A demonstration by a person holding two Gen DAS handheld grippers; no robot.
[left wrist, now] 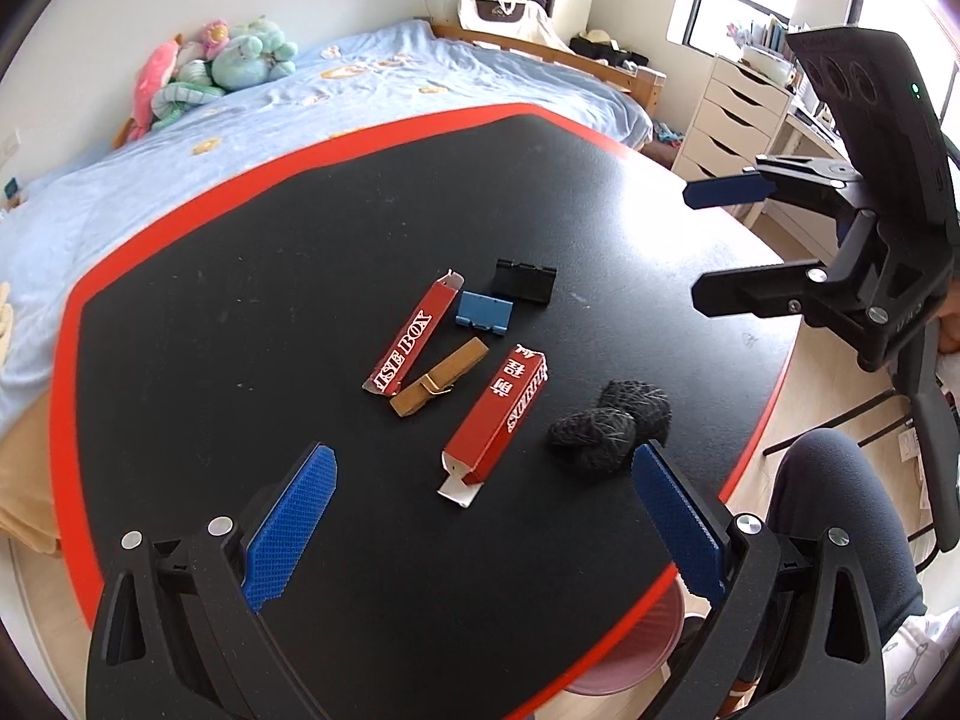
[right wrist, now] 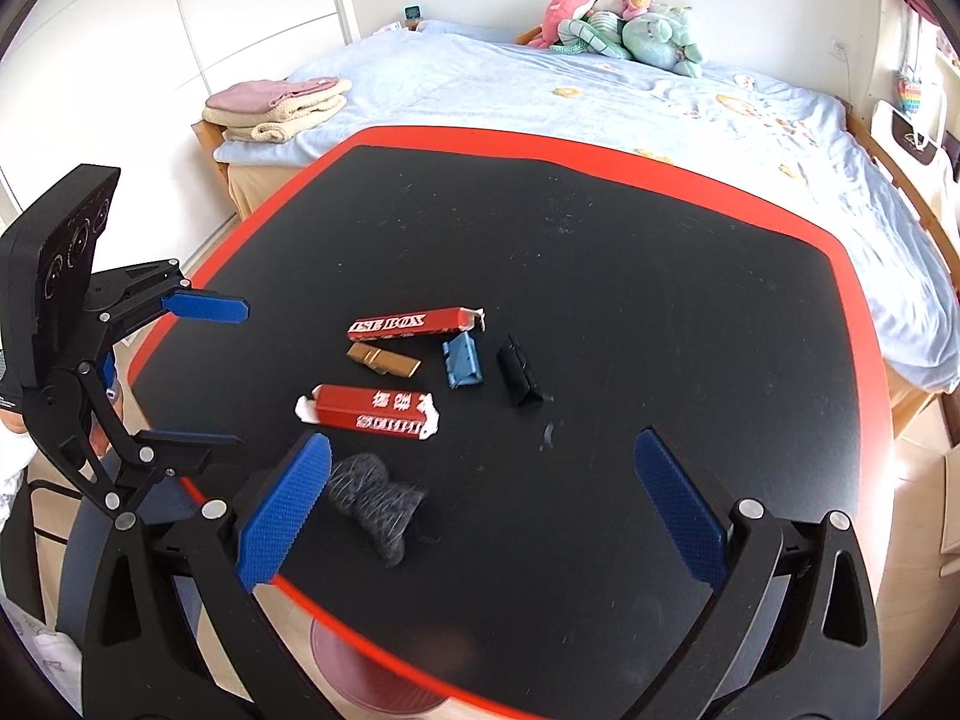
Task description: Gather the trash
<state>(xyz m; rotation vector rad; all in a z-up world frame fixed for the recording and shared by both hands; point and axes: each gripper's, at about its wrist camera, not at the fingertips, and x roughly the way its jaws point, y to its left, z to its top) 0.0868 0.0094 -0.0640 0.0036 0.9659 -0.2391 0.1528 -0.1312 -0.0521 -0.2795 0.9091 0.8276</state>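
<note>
Two red cardboard boxes lie on the black table: one (left wrist: 408,345) (right wrist: 411,324) farther, one (left wrist: 498,414) (right wrist: 375,411) nearer with torn white ends. Between them lies a wooden clothespin (left wrist: 441,385) (right wrist: 384,360). A blue clip (left wrist: 483,312) (right wrist: 462,365) and a black binder clip (left wrist: 523,279) (right wrist: 521,378) lie beside them. A dark grey rolled sock pair (left wrist: 609,423) (right wrist: 375,501) lies near the front edge. My left gripper (left wrist: 480,516) (right wrist: 204,372) is open above the table's near side. My right gripper (right wrist: 480,504) (left wrist: 699,246) is open too. Both are empty.
The black table (left wrist: 300,240) (right wrist: 600,240) has a red border. A pink bin (left wrist: 624,654) (right wrist: 372,678) stands on the floor under its near edge. A bed (left wrist: 180,150) (right wrist: 540,90) with plush toys lies behind the table. White drawers (left wrist: 729,120) stand at the far right.
</note>
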